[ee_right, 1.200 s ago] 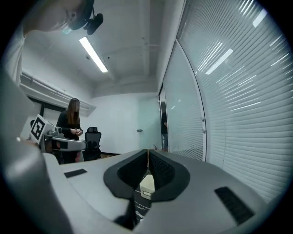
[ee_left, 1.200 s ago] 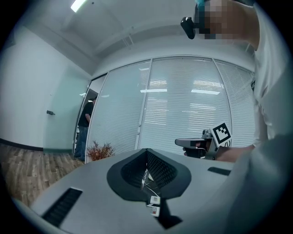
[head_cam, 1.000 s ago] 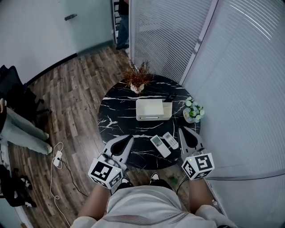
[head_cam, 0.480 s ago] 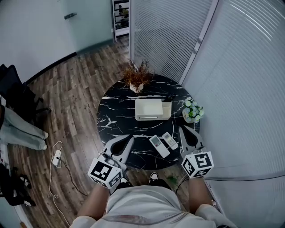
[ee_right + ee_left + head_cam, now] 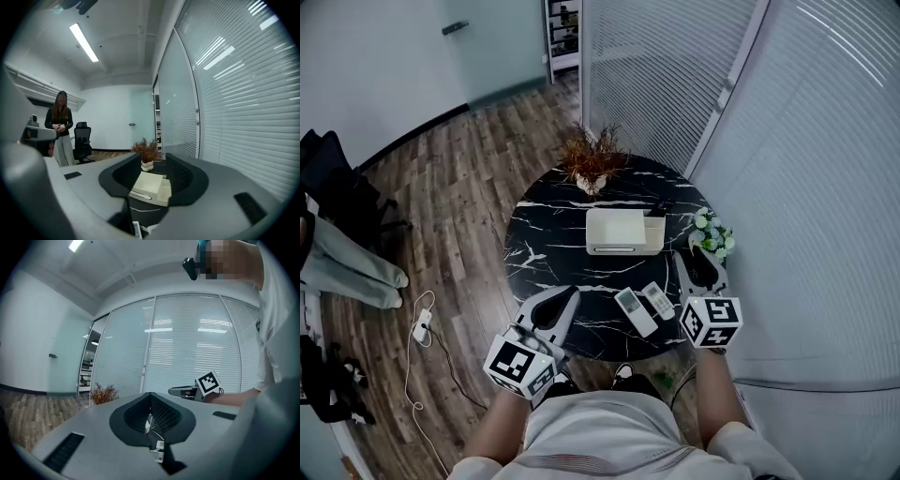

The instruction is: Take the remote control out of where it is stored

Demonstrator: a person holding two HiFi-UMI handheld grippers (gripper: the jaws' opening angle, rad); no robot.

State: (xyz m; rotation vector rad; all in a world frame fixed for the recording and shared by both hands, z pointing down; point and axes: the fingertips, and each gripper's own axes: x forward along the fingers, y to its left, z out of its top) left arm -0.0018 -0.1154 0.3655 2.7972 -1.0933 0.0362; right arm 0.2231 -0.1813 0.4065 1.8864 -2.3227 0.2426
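A white storage box [image 5: 617, 232] sits mid-table, and a dark remote control [image 5: 659, 207] stands in its right-hand compartment. Two white remotes [image 5: 636, 309] [image 5: 657, 299] lie flat nearer me. My right gripper [image 5: 697, 264] hovers at the table's right edge, right of the box. Its jaws have just been opening and stand apart with nothing between them. In the right gripper view the box [image 5: 149, 187] shows through the gap of the right gripper [image 5: 153, 160]. My left gripper [image 5: 569, 292] hangs over the near left edge. In its own view the left gripper [image 5: 150, 394] has its tips meeting and holds nothing.
A vase of dried twigs [image 5: 592, 169] stands at the far edge of the round black marble table [image 5: 544, 244]. A pot of white flowers [image 5: 710, 234] stands just ahead of the right gripper. Blinds and glass walls close the right side. A person [image 5: 60, 126] stands by an office chair [image 5: 82, 140].
My right gripper has moved forward along the table's right edge toward the flower pot, and its jaws have come apart. The left gripper has stayed put.
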